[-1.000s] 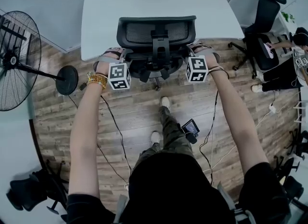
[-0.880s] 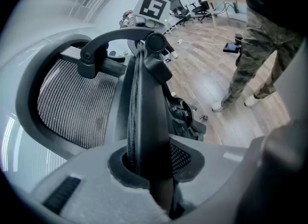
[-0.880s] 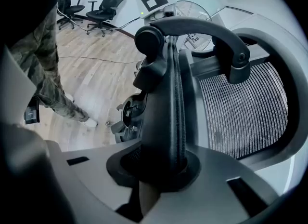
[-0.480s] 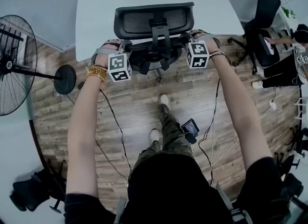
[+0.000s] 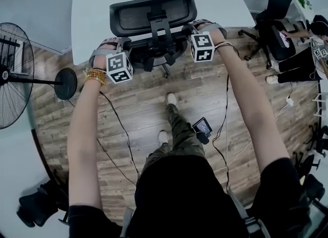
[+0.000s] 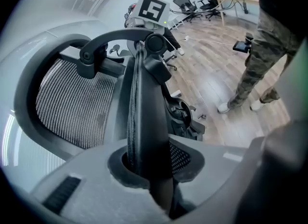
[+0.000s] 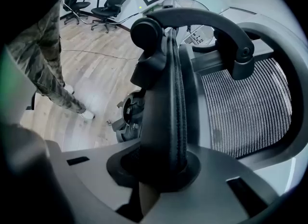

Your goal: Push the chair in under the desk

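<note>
Chair (image 5: 152,14), rigid and heavy yet likely free-rolling, upper centre at white tabletop (image 5: 87,6) edge; left gripper (image 6: 153,170) and right gripper (image 7: 160,172) each clamped on an armrest (image 6: 144,98), solid pushing holds.

I can read no word, brand or number anywhere. The nearest thing to a sign is the black-and-white square pattern on the cube (image 5: 119,68) of my left gripper (image 6: 150,167) and on the cube (image 5: 202,47) of my right gripper (image 7: 161,170): codes, not letters. The screen of the device (image 5: 203,128) on the floor is too small to read.
</note>
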`<state>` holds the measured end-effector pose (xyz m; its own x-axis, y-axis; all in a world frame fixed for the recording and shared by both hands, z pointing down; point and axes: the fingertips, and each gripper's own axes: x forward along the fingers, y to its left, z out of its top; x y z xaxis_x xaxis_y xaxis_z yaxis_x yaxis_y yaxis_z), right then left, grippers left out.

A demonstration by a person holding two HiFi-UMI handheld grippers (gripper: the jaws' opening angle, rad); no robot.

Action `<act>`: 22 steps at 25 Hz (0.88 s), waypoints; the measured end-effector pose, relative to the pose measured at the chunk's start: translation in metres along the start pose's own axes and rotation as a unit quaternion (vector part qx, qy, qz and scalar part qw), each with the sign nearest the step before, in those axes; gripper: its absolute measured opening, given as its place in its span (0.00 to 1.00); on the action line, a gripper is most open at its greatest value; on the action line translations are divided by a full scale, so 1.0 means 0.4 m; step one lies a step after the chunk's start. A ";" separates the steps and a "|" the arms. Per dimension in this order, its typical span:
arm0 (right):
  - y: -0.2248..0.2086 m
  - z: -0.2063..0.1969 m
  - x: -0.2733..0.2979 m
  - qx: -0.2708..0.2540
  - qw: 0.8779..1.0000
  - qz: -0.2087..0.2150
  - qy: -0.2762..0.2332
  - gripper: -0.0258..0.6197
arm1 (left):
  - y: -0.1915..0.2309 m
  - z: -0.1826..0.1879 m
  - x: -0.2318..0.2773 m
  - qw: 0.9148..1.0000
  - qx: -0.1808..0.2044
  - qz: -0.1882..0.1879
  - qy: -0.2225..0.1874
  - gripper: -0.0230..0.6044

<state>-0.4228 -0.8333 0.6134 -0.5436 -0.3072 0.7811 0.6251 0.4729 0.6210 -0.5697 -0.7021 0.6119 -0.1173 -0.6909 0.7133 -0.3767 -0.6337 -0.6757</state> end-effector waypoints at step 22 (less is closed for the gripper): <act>-0.083 0.058 -0.311 0.056 0.998 -0.021 -0.038 0.26 | 0.051 0.041 -0.253 0.966 -0.226 0.013 -0.124 0.41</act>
<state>-0.3889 -0.7915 0.4941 -0.6120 -0.2678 0.7442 0.5366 0.5506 0.6395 -0.5503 -0.6509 0.5231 0.0701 -0.8018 0.5935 -0.7464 -0.4369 -0.5020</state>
